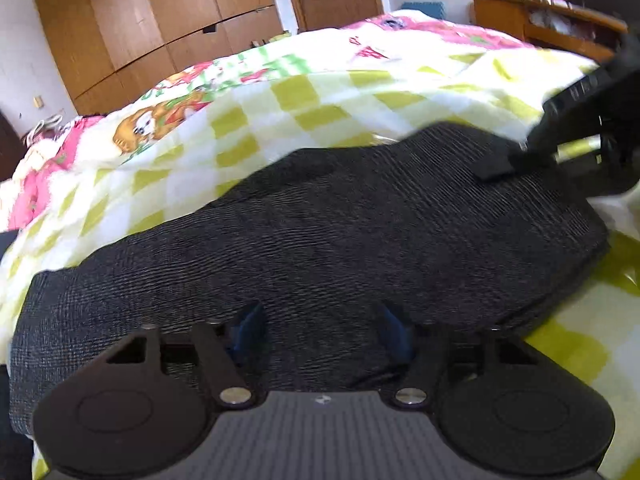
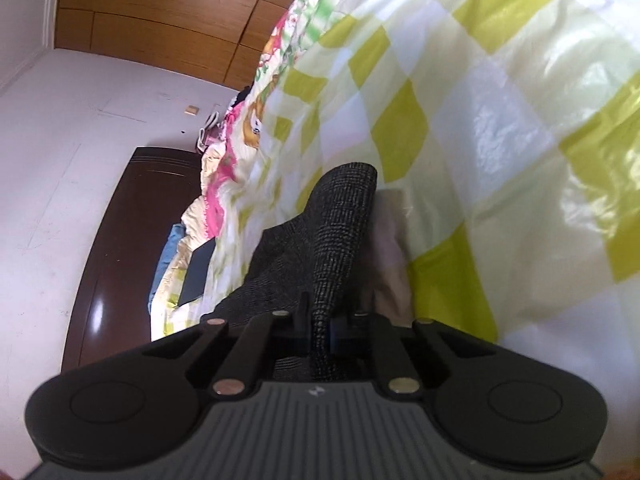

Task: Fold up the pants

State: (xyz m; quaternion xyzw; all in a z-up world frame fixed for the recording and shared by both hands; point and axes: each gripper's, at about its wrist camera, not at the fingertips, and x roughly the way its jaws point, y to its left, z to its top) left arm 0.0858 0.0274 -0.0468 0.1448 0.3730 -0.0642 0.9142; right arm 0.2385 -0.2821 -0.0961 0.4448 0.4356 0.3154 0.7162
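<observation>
Pants (image 1: 320, 232) lie as a dark folded band across the checked quilt (image 1: 304, 96) on the bed. Right claw (image 2: 320, 332) is clamped on a raised fold of cloth at 1 end; left claw (image 1: 320, 328) stands part-open over the near edge, nothing pinched. Best to seat the left pads on all layers before lifting, then carry both ends level so the fold lands square.

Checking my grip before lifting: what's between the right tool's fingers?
A fold of the dark pants, pinched between the right tool, shows in the right wrist view.
</observation>
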